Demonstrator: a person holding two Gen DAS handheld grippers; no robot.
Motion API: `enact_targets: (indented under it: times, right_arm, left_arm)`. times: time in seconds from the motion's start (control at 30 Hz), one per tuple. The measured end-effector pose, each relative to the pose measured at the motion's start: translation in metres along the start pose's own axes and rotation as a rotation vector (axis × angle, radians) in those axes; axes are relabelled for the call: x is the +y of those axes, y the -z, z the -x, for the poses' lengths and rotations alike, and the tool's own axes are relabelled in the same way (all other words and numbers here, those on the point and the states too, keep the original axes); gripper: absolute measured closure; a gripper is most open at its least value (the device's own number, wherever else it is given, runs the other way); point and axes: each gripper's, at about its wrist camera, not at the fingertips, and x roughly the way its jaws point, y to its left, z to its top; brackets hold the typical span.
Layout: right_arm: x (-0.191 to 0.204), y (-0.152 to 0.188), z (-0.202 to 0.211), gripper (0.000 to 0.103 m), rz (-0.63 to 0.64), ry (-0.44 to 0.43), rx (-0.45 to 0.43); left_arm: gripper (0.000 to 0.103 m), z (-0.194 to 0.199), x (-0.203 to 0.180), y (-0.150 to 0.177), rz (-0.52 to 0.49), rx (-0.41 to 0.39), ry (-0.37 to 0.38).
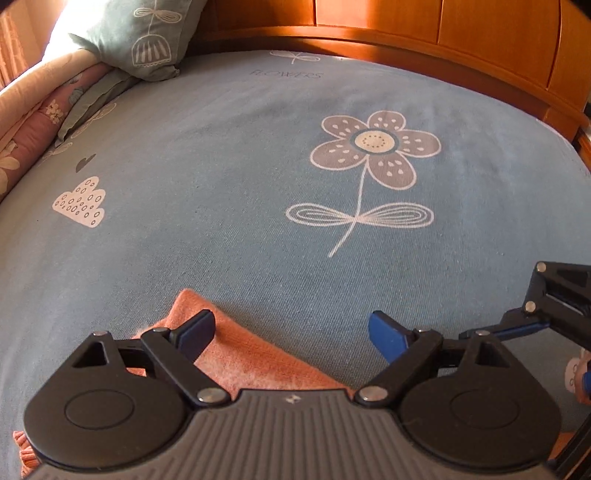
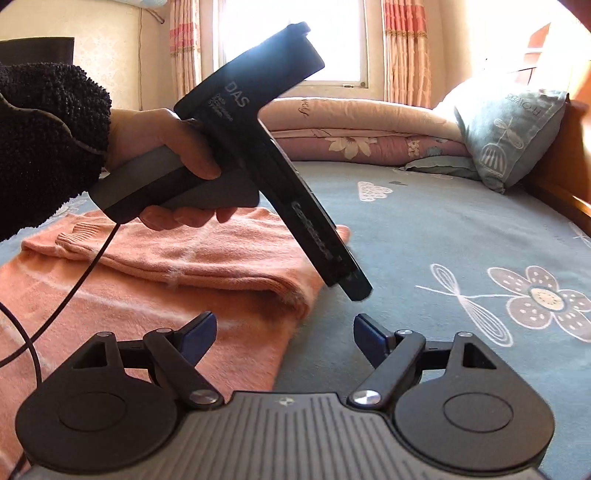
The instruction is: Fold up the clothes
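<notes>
1. Left wrist view: the left gripper (image 1: 291, 332) points down at the bed (image 1: 229, 155), its fingers (image 1: 195, 332) spread wide with nothing between them. The orange sweater (image 1: 243, 354) lies under and to the left of it, one corner poking out toward the far side just past the left finger. Part of the right gripper (image 1: 546, 306) shows at the right edge.

2. In the same view, the blue sheet with its flower print lies flat and bare beyond the sweater, so there is room to fold toward the far side. A pillow (image 1: 144, 33) and a rolled quilt (image 1: 33, 110) sit far left, well apart from the work.

3. Right wrist view: the right gripper (image 2: 284, 332) also has its fingers (image 2: 199, 332) released and empty, hovering over the near right edge of the sweater (image 2: 177, 266). The garment is already partly folded, a sleeve with ribbed cuff laid across the body.

4. In the same view, a hand (image 2: 162, 147) in a dark fleecy sleeve (image 2: 48, 136) holds the left tool above the sweater's far right corner, tip close to the cloth (whether it touches I cannot tell).

5. To do the next fold well, I judge each gripper should pinch one corner of the same edge, through all layers, lift together and carry it over evenly so the sleeve stays tucked.

6. Watch the cable (image 2: 85, 266) trailing across the sweater; it could drag the fold.
</notes>
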Motion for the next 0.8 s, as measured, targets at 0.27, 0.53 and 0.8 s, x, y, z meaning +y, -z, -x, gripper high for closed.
enact_targets:
  times: [0.27,0.53,0.8]
  right_arm:
    - [-0.030,0.002,0.005,0.018,-0.121,0.045,0.031]
    - [-0.029,0.000,0.010,0.017,-0.117,0.048,0.020]
    - [-0.020,-0.001,0.024,0.016,-0.071,0.004,-0.062]
  left_arm:
    - [0.012,-0.008,-0.025,0.010,-0.016,0.054,0.049]
    - [0.012,0.020,-0.054,0.028,-0.002,0.018,0.090]
    - [0.009,0.034,-0.043,0.046,0.164,-0.047,0.173]
